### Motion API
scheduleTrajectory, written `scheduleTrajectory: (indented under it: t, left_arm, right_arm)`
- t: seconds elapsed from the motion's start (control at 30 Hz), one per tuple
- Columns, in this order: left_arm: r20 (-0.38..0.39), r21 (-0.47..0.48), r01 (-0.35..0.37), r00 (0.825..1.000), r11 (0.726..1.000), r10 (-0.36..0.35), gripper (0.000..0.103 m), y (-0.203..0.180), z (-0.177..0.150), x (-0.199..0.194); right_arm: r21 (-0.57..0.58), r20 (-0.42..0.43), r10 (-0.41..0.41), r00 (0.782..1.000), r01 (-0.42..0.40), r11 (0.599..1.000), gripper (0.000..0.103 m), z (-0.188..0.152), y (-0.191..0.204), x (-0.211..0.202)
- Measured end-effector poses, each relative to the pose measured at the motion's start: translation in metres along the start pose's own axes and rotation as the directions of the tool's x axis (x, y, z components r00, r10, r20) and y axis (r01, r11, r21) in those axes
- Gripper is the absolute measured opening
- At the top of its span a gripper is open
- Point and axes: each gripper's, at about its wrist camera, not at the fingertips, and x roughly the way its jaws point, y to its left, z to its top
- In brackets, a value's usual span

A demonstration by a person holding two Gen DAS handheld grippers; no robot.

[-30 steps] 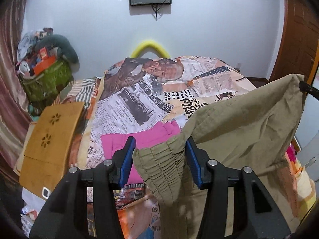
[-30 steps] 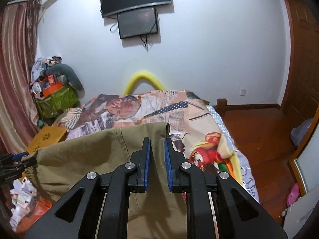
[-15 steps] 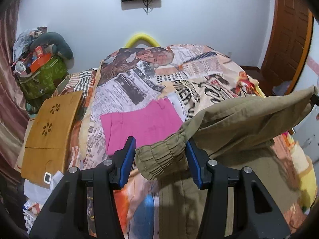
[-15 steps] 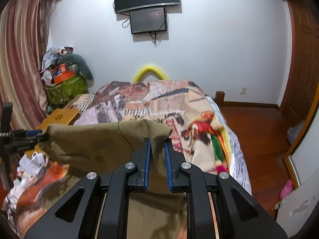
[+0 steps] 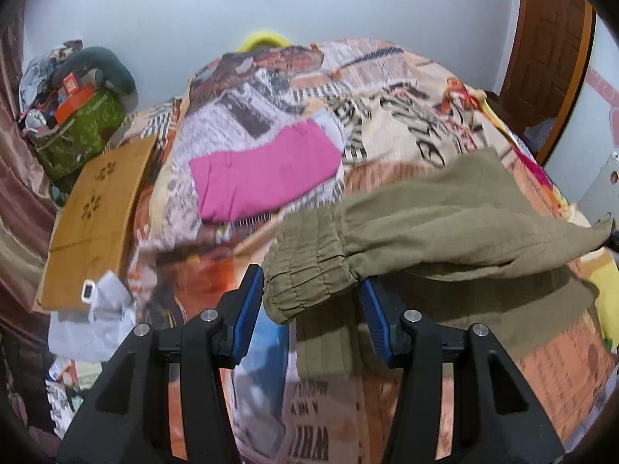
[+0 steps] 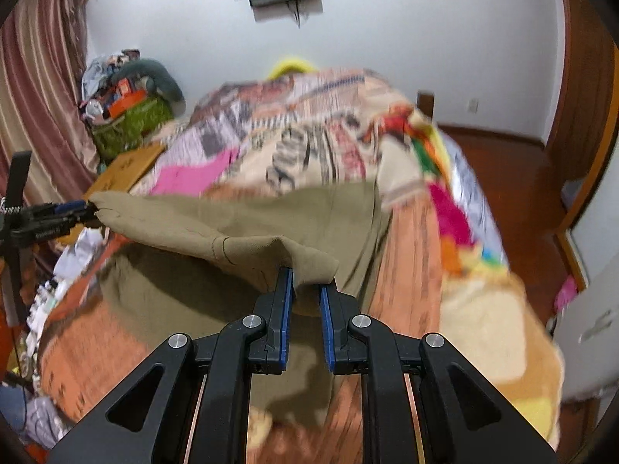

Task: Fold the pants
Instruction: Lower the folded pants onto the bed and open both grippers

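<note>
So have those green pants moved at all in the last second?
Yes. The green pants have come down toward the bed: earlier they hid most of the pink cloth, which now shows whole beyond them.

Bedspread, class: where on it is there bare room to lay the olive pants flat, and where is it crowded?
Free: the printed bedspread between the pink garment and the far right edge, beyond the olive pants; also the orange stretch nearest the right gripper. Crowded: the left side, with the pink garment, wooden board and crumpled paper.
</note>
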Motion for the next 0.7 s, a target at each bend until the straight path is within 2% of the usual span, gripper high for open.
scheduleTrajectory:
  t: [0.23,0.3,0.43,0.6,0.7]
  left_arm:
    - [-0.07,-0.034,0.021,0.997,0.999,-0.023,0.05,0.007,-0.031,0.005]
    - [-0.072,-0.038,0.021,0.997,0.999,-0.023,0.05,0.01,-0.035,0.001]
    - [-0.049,-0.067,0.02,0.999,0.998,-0.023,0.051,0.018,-0.035,-0.013]
    - [0.001,-0.088,0.009,1.0,0.996,-0.009,0.062,0.027,-0.023,-0.031]
    - [0.029,-0.069,-0.003,1.0,0.998,0.005,0.068,0.024,-0.011,-0.036]
  right_arm:
    - [0.003,-0.08,-0.021,0.997,0.021,1.0,0.013,-0.045,0.007,0.005]
    - [0.024,-0.091,-0.02,0.996,0.022,0.999,0.016,-0.049,0.005,0.003]
    - [0.064,-0.096,-0.035,0.995,0.041,0.997,0.016,-0.052,-0.001,-0.003]
    - [0.064,-0.068,-0.073,0.995,0.077,0.995,0.017,-0.045,0.001,-0.019]
    - [0.044,-0.005,-0.084,0.996,0.084,0.995,0.017,-0.032,0.006,-0.035]
